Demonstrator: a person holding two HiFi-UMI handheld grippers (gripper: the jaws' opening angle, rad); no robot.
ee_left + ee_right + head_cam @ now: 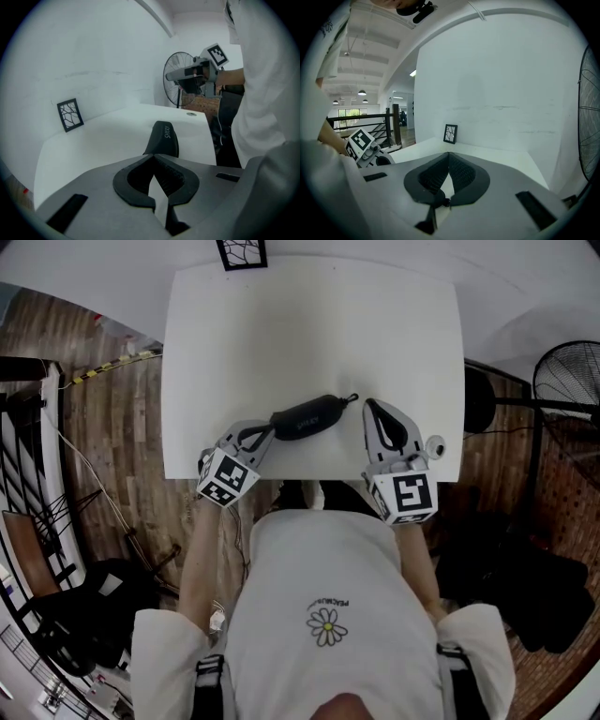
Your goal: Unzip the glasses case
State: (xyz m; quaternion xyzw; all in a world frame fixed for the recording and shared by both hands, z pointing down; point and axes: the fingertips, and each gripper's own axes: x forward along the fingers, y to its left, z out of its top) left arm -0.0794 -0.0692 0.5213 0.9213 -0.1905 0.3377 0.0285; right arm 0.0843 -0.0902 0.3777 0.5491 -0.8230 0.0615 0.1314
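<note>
A black zipped glasses case [307, 416] lies on the white table [309, 324] near its front edge. Its zipper pull [352, 397] sticks out at the right end. My left gripper [265, 434] is shut and empty, and its tips are at the case's left end. In the left gripper view the case [162, 137] lies just past the closed tips [152, 156]. My right gripper [369, 405] is also shut on nothing, and its tips sit just right of the zipper pull. The right gripper view shows its closed tips [449, 154] over the table, with the case hidden.
A small framed picture [242, 253] stands at the table's far edge. A standing fan [567, 381] is on the floor to the right, and a railing [23, 427] runs on the left. The person's torso is close against the table's front edge.
</note>
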